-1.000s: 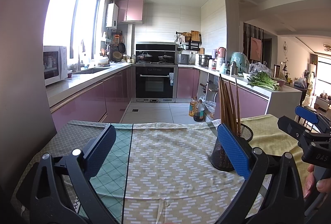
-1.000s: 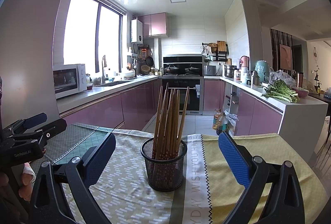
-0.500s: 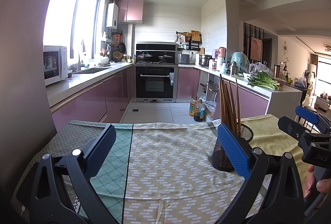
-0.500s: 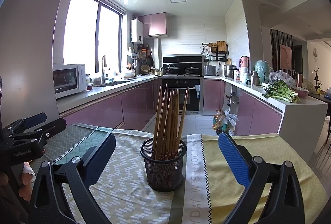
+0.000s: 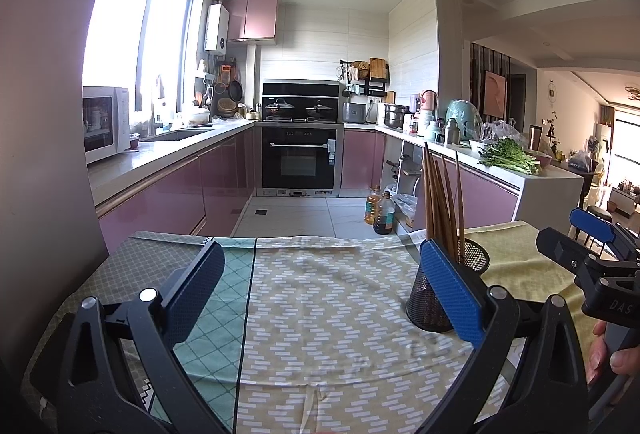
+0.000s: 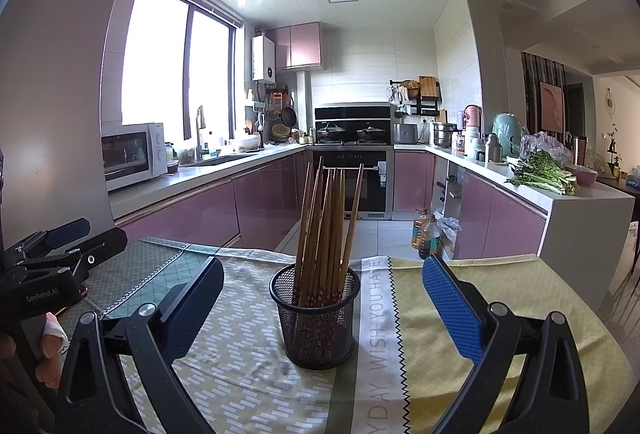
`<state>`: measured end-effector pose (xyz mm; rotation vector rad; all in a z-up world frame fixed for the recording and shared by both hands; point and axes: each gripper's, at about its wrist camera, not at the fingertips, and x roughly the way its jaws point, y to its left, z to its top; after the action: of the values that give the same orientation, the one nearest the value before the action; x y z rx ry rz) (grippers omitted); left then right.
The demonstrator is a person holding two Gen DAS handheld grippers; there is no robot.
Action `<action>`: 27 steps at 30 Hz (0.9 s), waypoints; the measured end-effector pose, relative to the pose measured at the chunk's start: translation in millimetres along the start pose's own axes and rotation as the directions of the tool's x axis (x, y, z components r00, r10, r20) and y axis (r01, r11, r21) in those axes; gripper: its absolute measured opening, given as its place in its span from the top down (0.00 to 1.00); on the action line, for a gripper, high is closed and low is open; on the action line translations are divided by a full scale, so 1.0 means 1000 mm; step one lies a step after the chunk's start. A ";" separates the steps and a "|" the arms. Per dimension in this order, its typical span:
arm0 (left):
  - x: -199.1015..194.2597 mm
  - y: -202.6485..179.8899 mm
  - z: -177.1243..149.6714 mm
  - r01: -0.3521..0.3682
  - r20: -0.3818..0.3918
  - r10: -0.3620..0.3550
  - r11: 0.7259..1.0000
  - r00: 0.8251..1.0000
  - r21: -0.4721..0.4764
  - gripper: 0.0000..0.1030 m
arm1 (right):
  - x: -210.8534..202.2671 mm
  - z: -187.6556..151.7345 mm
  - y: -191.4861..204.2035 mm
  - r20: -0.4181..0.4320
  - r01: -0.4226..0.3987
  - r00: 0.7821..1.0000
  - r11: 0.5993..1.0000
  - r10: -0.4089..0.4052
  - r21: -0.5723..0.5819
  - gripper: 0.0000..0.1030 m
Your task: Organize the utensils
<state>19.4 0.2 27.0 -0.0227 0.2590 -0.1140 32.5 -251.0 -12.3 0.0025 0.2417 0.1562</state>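
A black mesh cup (image 6: 314,316) stands on the cloth-covered table (image 6: 500,298), holding several wooden chopsticks (image 6: 328,222) upright. My right gripper (image 6: 320,298) is open, its blue pads wide apart, with the cup straight ahead between them, a short way off. In the left wrist view the same mesh cup (image 5: 476,258) sits partly behind the right pad, its chopsticks (image 5: 438,201) rising above it. My left gripper (image 5: 320,282) is open over bare cloth with nothing between its fingers. Each gripper shows at the edge of the other's view.
The table carries patchwork cloths: green (image 5: 224,274), beige patterned (image 5: 328,314), yellow (image 6: 520,306). Beyond the far table edge lie a kitchen floor, an oven (image 5: 299,157), pink cabinets, oil bottles (image 5: 380,211), and a counter with greens (image 6: 540,173).
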 end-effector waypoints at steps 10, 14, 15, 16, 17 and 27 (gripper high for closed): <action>-0.001 -0.001 -0.001 -0.003 0.001 0.003 1.000 1.000 0.003 0.06 | 0.002 -0.001 -0.001 -0.005 0.000 1.000 1.000 0.000 0.006 0.07; 0.000 -0.002 -0.001 -0.004 0.001 0.004 1.000 1.000 0.004 0.06 | 0.003 -0.001 -0.001 -0.005 0.002 1.000 1.000 -0.002 0.010 0.07; -0.001 -0.002 -0.001 -0.008 0.005 0.008 1.000 1.000 0.004 0.06 | 0.003 -0.002 -0.001 -0.004 0.003 1.000 1.000 -0.003 0.010 0.07; -0.001 -0.002 -0.001 -0.008 0.008 0.008 1.000 1.000 0.005 0.06 | 0.003 -0.002 -0.002 -0.004 0.004 1.000 1.000 -0.004 0.010 0.07; -0.001 -0.003 -0.001 -0.006 0.009 0.006 1.000 1.000 0.010 0.06 | 0.004 -0.002 -0.002 -0.006 0.004 1.000 1.000 -0.004 0.011 0.07; 0.028 0.008 -0.014 -0.021 -0.133 0.020 1.000 0.991 -0.006 0.06 | 0.023 -0.016 -0.036 -0.109 0.062 0.992 0.997 -0.057 0.043 0.07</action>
<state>43.6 4.7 6.5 -0.0198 0.3925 -0.0946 56.1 -283.0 -34.5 0.0330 0.3526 0.0913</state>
